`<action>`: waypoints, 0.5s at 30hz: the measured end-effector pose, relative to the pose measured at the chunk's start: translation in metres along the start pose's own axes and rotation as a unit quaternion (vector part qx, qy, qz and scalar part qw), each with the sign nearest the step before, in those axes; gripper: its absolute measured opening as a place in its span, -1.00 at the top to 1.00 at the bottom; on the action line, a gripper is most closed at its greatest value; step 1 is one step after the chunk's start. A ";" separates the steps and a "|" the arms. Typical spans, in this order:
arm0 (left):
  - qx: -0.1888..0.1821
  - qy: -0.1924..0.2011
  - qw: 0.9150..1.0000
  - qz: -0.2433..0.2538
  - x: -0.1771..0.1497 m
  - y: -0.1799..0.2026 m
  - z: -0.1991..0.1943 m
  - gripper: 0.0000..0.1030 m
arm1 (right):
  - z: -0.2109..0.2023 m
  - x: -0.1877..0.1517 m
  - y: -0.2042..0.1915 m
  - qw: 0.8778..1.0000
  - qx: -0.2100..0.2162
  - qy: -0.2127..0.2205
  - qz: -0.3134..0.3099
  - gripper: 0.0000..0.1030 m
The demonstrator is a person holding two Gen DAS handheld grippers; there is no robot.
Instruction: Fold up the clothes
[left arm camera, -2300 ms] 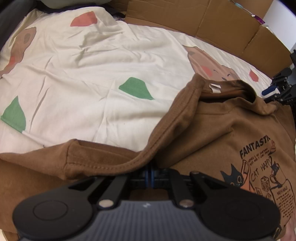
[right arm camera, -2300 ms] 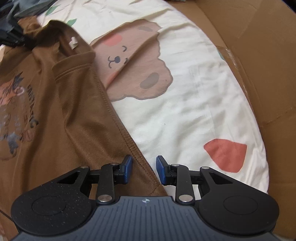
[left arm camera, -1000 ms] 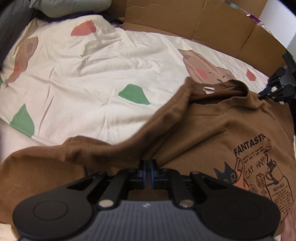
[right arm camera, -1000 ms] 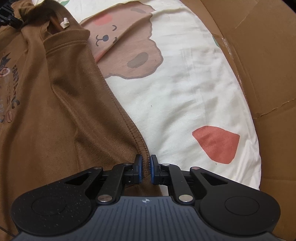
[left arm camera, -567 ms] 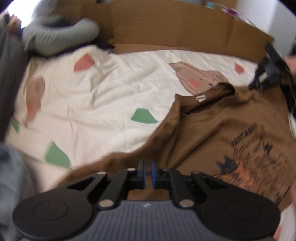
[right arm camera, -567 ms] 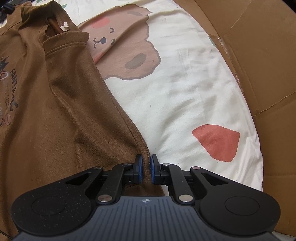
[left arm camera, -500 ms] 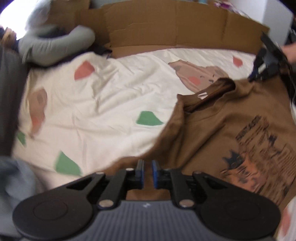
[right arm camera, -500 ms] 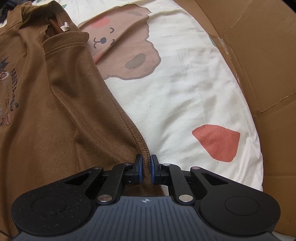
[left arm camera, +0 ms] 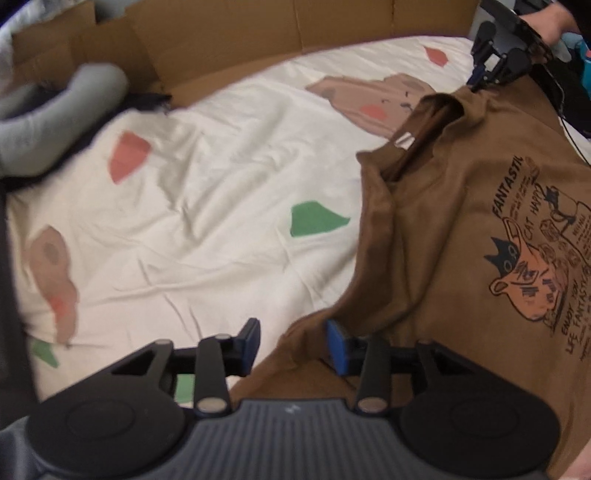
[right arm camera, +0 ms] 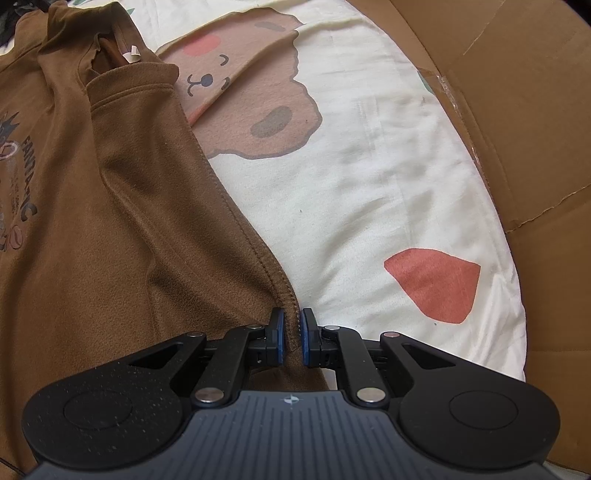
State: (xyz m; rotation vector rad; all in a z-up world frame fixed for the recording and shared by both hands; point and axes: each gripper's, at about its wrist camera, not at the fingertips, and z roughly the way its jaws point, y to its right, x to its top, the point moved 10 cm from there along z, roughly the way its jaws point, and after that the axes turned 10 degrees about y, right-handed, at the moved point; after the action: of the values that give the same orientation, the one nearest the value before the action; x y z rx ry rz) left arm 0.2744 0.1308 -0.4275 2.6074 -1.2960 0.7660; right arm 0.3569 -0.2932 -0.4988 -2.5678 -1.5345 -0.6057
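Observation:
A brown T-shirt (left arm camera: 454, 229) with a cat print lies on a cream sheet (left arm camera: 221, 206), collar and white label toward the far side. My left gripper (left arm camera: 291, 343) hangs over the shirt's left edge with its jaws opening; brown cloth lies below the gap, and neither pad presses on it. In the right wrist view the same brown T-shirt (right arm camera: 110, 229) fills the left half. My right gripper (right arm camera: 291, 338) is shut on its stitched hem. That right gripper (left arm camera: 491, 70) also shows far off in the left wrist view, at the shirt's shoulder.
The sheet (right arm camera: 388, 177) carries bear, red and green prints. Cardboard walls (left arm camera: 295, 40) ring the far side and stand close on the right as cardboard (right arm camera: 524, 110). A grey padded roll (left arm camera: 55, 122) lies at the far left. A person's hand (left arm camera: 550, 14) shows at top right.
My left gripper let go of the shirt's edge, opened, rose and rolled, so the view swung. The dropped edge now lies flat. My right gripper stayed put, still clamped on the hem.

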 end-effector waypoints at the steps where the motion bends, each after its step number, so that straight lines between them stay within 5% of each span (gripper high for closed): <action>1: -0.004 -0.004 1.000 -0.003 0.000 -0.002 0.004 0.18 | 0.000 0.000 0.000 1.000 0.000 0.001 0.001 0.83; 15: -0.081 -0.034 0.996 0.017 0.010 0.016 0.006 0.25 | 0.002 0.001 -0.002 1.000 0.002 0.000 -0.004 0.82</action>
State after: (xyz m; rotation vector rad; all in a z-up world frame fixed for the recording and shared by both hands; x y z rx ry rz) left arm 0.2693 0.1118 -0.4298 2.5089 -1.3624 0.5548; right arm 0.3566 -0.2908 -0.4999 -2.5602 -1.5460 -0.6023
